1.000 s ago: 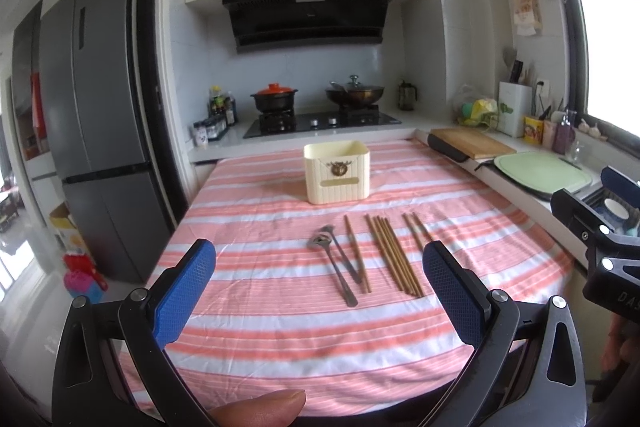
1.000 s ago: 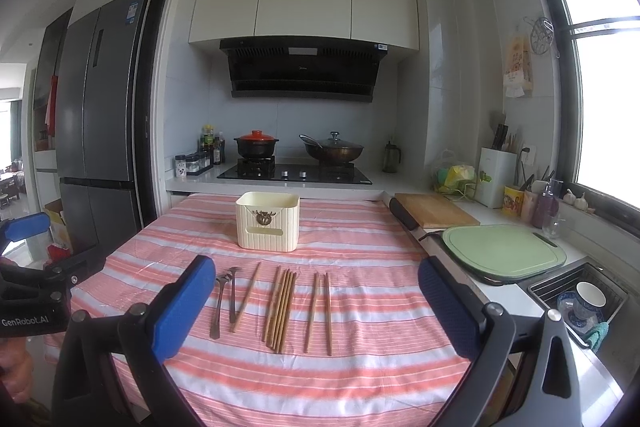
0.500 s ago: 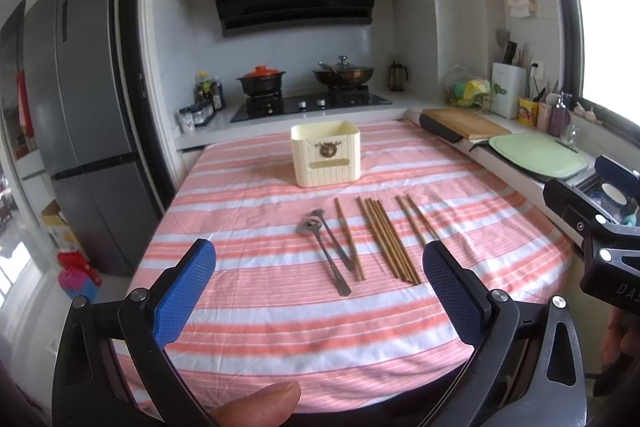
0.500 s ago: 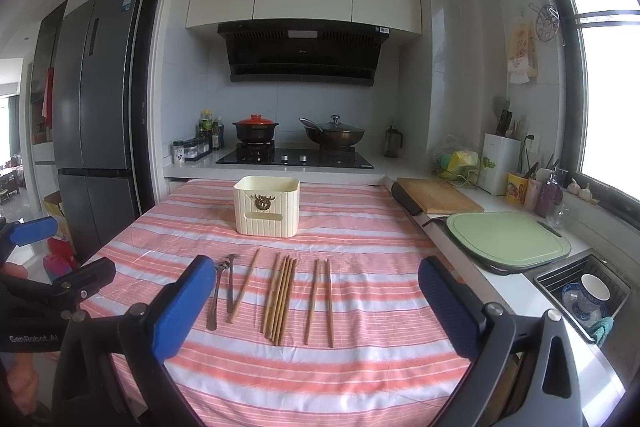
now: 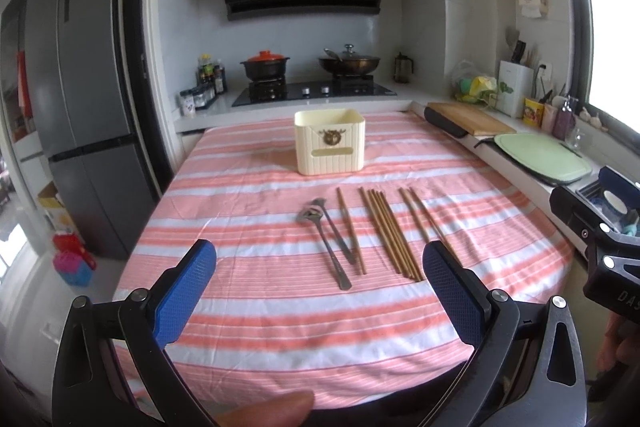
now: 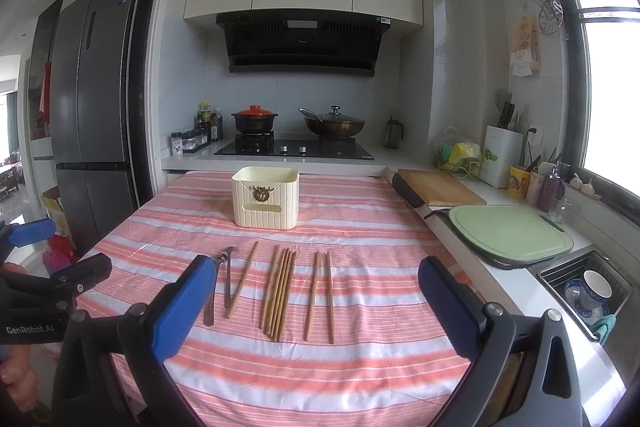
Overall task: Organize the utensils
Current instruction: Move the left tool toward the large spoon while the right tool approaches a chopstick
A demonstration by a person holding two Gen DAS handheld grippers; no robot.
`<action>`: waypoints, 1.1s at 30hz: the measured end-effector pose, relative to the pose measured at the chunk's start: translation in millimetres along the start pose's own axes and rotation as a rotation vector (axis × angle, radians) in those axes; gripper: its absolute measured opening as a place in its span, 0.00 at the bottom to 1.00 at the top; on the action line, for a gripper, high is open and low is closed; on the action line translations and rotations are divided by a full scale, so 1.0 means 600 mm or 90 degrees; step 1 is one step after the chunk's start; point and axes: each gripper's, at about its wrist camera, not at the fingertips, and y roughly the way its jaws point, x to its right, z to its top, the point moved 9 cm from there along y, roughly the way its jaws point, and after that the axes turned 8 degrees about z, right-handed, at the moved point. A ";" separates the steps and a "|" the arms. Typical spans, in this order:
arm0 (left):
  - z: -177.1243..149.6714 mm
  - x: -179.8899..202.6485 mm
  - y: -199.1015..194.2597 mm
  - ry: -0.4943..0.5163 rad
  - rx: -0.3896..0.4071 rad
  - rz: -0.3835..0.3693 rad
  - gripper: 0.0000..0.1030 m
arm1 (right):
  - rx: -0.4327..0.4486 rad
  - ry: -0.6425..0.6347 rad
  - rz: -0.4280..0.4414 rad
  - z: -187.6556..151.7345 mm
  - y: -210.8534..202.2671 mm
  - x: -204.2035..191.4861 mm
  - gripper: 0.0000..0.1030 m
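Observation:
A cream utensil box [image 5: 330, 141] stands on the striped table [image 5: 260, 307]; it also shows in the right wrist view [image 6: 266, 197]. In front of it lie two metal spoons [image 5: 325, 239], a single chopstick [image 5: 351, 231], a bundle of wooden chopsticks [image 5: 390, 233] and a pair of chopsticks [image 5: 424, 219]. The right wrist view shows the spoons [image 6: 224, 283], the bundle [image 6: 280, 293] and the pair [image 6: 322, 297]. My left gripper [image 5: 320, 291] is open and empty, above the table's near edge. My right gripper [image 6: 312, 303] is open and empty, to the right of the left one.
A counter runs along the right with a wooden board [image 6: 438, 187], a green cutting board [image 6: 508, 231] and a sink [image 6: 588, 287] with dishes. A stove [image 6: 294, 147] with two pots stands behind the table. A fridge [image 6: 96, 115] stands at the left.
Both grippers have moved a little relative to the table; the utensils now sit slightly higher in the left wrist view. Nothing on the table has moved. Both jaws stay open.

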 end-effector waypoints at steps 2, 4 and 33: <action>-0.005 -0.004 0.012 0.000 -0.011 0.010 1.00 | -0.002 0.002 -0.001 -0.002 0.003 0.002 1.00; -0.013 -0.006 0.025 0.007 -0.023 0.022 1.00 | -0.007 0.004 -0.002 -0.004 0.009 0.005 1.00; -0.092 -0.001 0.487 -0.034 -0.297 0.111 1.00 | -0.201 0.026 -0.047 -0.102 0.222 0.119 1.00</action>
